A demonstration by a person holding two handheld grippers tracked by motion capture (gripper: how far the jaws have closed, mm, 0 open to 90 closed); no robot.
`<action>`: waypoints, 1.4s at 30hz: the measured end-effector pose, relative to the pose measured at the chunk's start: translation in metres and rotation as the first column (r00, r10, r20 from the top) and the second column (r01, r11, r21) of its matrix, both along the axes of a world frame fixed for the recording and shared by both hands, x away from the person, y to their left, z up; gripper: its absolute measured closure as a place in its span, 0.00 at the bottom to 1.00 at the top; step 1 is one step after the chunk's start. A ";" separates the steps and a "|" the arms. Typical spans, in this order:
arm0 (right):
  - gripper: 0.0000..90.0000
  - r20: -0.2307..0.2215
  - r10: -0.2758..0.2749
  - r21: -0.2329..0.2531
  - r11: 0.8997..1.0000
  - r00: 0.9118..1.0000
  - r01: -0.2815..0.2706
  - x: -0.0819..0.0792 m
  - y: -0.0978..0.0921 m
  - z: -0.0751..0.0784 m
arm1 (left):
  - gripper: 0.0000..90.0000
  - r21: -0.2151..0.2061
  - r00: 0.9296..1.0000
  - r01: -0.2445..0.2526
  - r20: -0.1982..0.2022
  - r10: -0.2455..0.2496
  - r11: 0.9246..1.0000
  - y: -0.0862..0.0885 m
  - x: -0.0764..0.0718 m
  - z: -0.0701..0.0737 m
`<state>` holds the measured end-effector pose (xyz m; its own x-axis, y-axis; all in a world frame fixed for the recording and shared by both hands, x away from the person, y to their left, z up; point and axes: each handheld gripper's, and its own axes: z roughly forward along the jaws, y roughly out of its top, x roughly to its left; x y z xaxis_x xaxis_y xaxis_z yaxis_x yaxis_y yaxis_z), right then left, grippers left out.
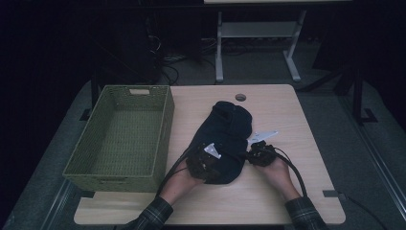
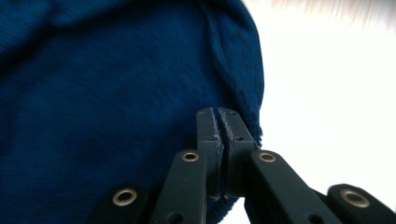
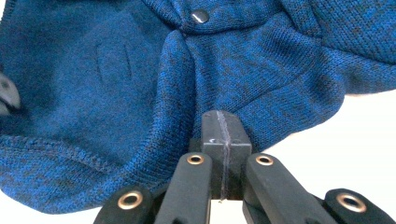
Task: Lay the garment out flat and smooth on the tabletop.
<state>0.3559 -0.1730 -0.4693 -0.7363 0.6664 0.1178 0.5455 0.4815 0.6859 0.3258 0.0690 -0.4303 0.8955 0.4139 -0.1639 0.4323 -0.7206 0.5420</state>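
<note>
A dark blue knit garment point(image 1: 225, 136) lies bunched in the middle of the wooden table point(image 1: 287, 120). My left gripper point(image 1: 206, 162) is at its near left edge. In the left gripper view the jaws are pressed together on the hem point(image 2: 243, 116), where a seam runs down to the tips point(image 2: 218, 113). My right gripper point(image 1: 260, 153) is at the near right edge. Its jaws are shut at a fold of the knit point(image 3: 280, 102), which puckers toward the tips point(image 3: 222, 115). A dark snap button point(image 3: 200, 16) sits on the cloth beyond them.
An empty green woven basket point(image 1: 165, 129) stands on the left part of the table, close to the garment. A round cable hole point(image 1: 240, 97) is near the far edge. Bare tabletop lies to the right and in front of my hands.
</note>
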 end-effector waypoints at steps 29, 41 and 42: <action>1.00 -0.009 -0.005 -0.017 1.000 1.000 0.004 -0.002 -0.010 0.001 | 1.00 0.167 0.924 -0.378 0.126 0.361 0.910 0.016 0.098 -0.015; 1.00 0.005 -0.064 -0.076 0.995 0.998 0.064 -0.005 -0.026 0.004 | 1.00 0.124 0.943 -0.331 0.072 0.324 0.935 0.016 0.083 -0.017; 1.00 0.003 -0.068 -0.073 0.995 0.998 0.068 -0.006 -0.029 0.004 | 1.00 0.120 0.945 -0.326 0.067 0.320 0.938 0.016 0.081 -0.017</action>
